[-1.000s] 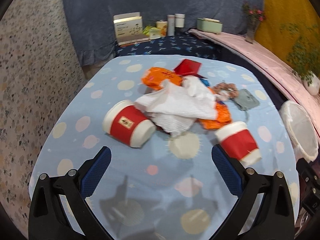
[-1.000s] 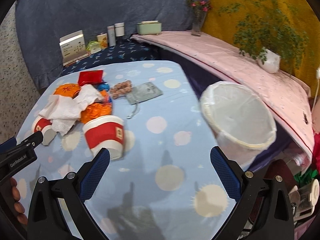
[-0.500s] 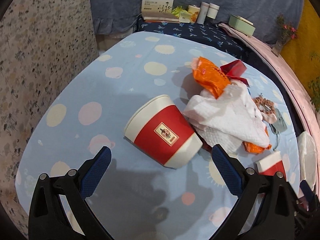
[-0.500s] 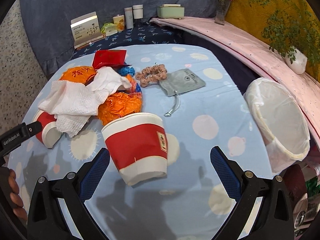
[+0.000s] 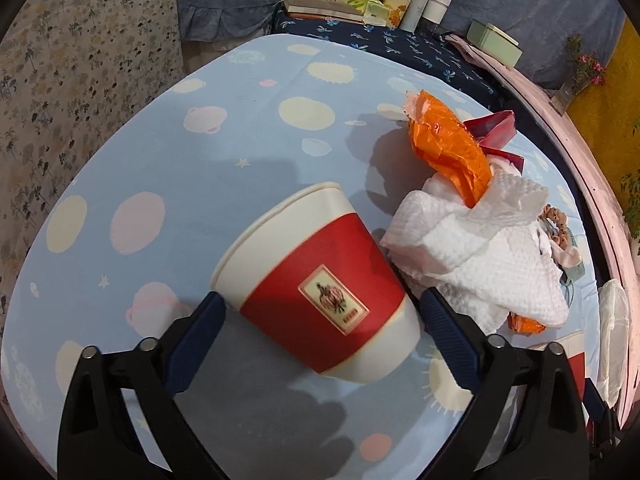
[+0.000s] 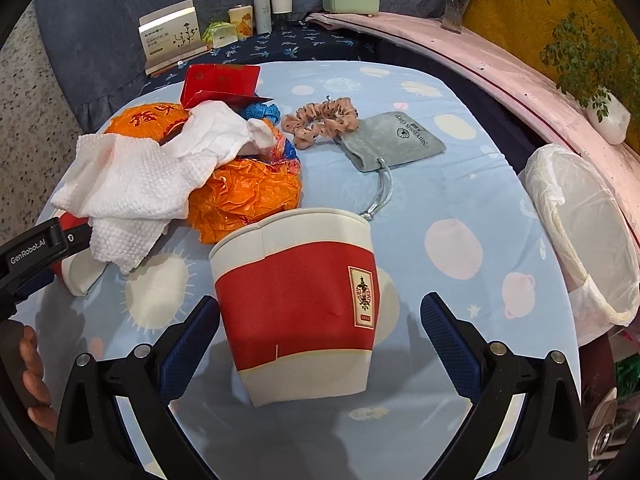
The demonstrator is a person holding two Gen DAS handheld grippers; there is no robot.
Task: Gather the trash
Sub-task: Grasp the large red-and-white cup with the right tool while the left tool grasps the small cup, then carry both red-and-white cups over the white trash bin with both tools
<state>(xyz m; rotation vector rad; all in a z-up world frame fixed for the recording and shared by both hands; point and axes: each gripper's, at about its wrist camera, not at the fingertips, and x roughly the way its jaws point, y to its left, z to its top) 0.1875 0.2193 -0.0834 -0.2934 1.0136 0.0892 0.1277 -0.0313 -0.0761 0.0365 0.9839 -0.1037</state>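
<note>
Two red-and-white paper cups lie on their sides on the dotted blue tablecloth. In the left wrist view, one cup [image 5: 320,288] lies between the open fingers of my left gripper [image 5: 320,320], untouched. In the right wrist view, the other cup [image 6: 296,300] lies between the open fingers of my right gripper [image 6: 320,320]. A pile of trash sits between the cups: a white paper towel [image 6: 132,176], crumpled orange wrappers [image 6: 248,188] and a red packet [image 6: 220,80]. A white-lined trash bin [image 6: 588,236] stands off the table's right edge.
A pink scrunchie [image 6: 320,120] and a grey drawstring pouch [image 6: 396,140] lie on the table beyond the right cup. Boxes and bottles [image 6: 256,12] stand on a dark shelf at the back. A pink ledge [image 6: 500,72] with plants runs along the right.
Both grippers have moved forward and down toward the cups. Each cup now lies between its gripper's open fingers. The left gripper has also swung left of the pile.
</note>
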